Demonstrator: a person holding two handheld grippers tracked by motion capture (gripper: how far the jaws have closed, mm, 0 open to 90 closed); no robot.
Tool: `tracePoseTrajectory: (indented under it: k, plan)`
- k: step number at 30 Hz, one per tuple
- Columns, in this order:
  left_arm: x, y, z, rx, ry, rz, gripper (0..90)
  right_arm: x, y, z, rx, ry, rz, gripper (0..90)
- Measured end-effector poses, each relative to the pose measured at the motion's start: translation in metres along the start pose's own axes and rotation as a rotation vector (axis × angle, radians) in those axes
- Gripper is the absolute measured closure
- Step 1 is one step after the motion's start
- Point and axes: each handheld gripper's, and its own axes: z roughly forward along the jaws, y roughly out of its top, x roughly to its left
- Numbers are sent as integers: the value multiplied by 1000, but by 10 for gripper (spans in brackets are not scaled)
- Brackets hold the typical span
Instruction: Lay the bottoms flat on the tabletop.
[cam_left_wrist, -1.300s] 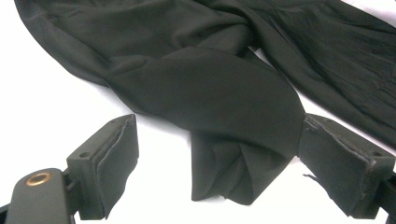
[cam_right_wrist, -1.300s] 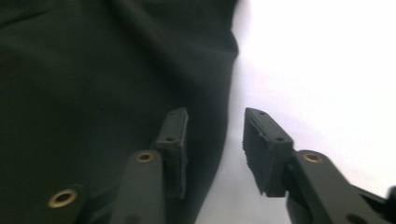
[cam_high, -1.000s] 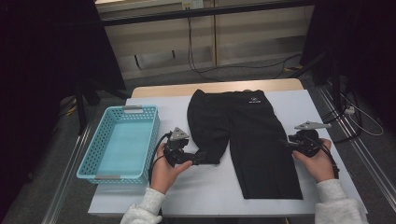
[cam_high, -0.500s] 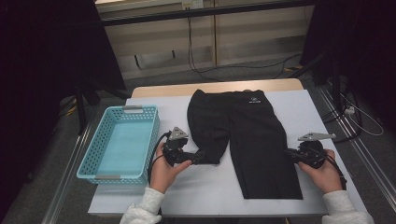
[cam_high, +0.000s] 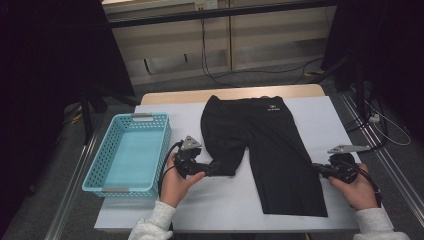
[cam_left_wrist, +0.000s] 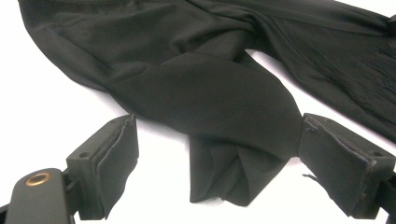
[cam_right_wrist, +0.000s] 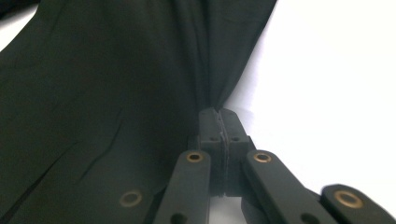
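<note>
Black trousers (cam_high: 270, 135) lie flat on the white table (cam_high: 320, 120), waistband at the far side. Their left leg is folded short, its crumpled end (cam_left_wrist: 233, 182) near my left gripper (cam_high: 220, 168). In the left gripper view that gripper (cam_left_wrist: 219, 126) is open, its jaws wide on either side of the bunched cloth (cam_left_wrist: 201, 84), with the right pad (cam_left_wrist: 336, 163) touching it. My right gripper (cam_high: 316, 168) is at the outer edge of the long right leg. In the right gripper view it (cam_right_wrist: 218, 114) is shut on a pinched fold of the fabric (cam_right_wrist: 93, 93).
An empty light-blue plastic basket (cam_high: 102, 155) stands on the table's left side, just left of my left hand. Bare white table lies right of the trousers and along the front edge. Cables run over the floor behind the table.
My right gripper has slid a little toward the person along the trousers' right edge. The left gripper and the basket have stayed where they were.
</note>
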Motion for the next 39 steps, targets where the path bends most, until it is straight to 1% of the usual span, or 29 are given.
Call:
tracePoseTrajectory:
  k: [2,3,4,5,6,7,8,9,10,12,14,16,17,19,21,22,24,25,26,27,29,30,31,32,33,34,35,37,39]
  plan:
    - [-1,0,0,-1,-1,-5,126,-1,-1,-1,-2,3,-3,897]
    - [0,0,0,2,1,2,126,-1,-2,-1,-6,-5,-6,886]
    - [0,0,1,2,-1,-1,126,0,-2,-2,-3,-1,-14,870]
    - [-1,-1,1,1,0,-6,126,0,-2,-2,-4,3,-18,835]
    - [0,-1,1,7,0,-5,126,0,-2,-2,-10,-10,-22,790]
    - [1,-1,1,7,2,-6,126,1,-1,-2,-13,-15,-27,776]
    - [2,-1,1,7,8,-2,125,1,-1,-2,-20,-13,-32,734]
    - [2,-1,1,4,6,-12,125,2,1,-3,-32,-24,-33,664]
    - [2,-1,0,4,9,-8,125,4,2,-3,-40,-33,-43,633]
    - [4,-1,-1,4,10,-7,125,7,5,-3,-63,-27,-42,563]
    - [4,-2,-1,1,16,-17,125,10,7,-2,-80,-25,-48,534]
    - [5,-3,-1,9,24,-9,125,14,9,0,-84,-20,-49,470]
    - [5,-4,0,8,24,-20,126,16,11,2,-89,-18,-65,456]
    - [6,-6,1,16,31,-15,126,21,13,4,-102,-6,-90,424]
    - [6,-8,2,17,35,-17,131,27,16,6,-110,-21,-115,376]
    - [6,-9,3,22,33,-19,133,28,17,7,-111,-19,-120,364]
    - [6,-11,5,27,39,-7,156,32,19,9,-121,-11,-122,334]
    - [6,-11,6,33,36,-12,162,34,20,11,-125,-1,-125,331]
    - [6,-13,7,42,40,1,190,35,21,11,-131,3,-124,324]
    - [6,-14,8,45,43,3,236,37,22,12,-135,7,-128,318]
    - [7,-16,10,51,56,13,275,41,23,12,-143,11,-132,309]
    - [7,-17,11,59,44,9,316,42,24,12,-146,12,-133,301]
    - [7,-17,12,57,44,7,350,43,24,12,-149,15,-136,298]
    - [7,-17,14,58,46,6,359,43,24,12,-148,16,-137,296]
    - [6,-17,15,66,42,22,403,45,24,13,-147,14,-141,288]
    - [5,-17,16,68,36,26,429,45,24,13,-149,15,-143,288]
    - [4,-17,17,71,34,28,432,46,24,13,-152,18,-142,288]
    - [3,-17,18,73,35,23,490,48,24,13,-153,19,-142,288]
    - [3,-18,20,82,37,28,496,50,24,14,-154,23,-150,288]
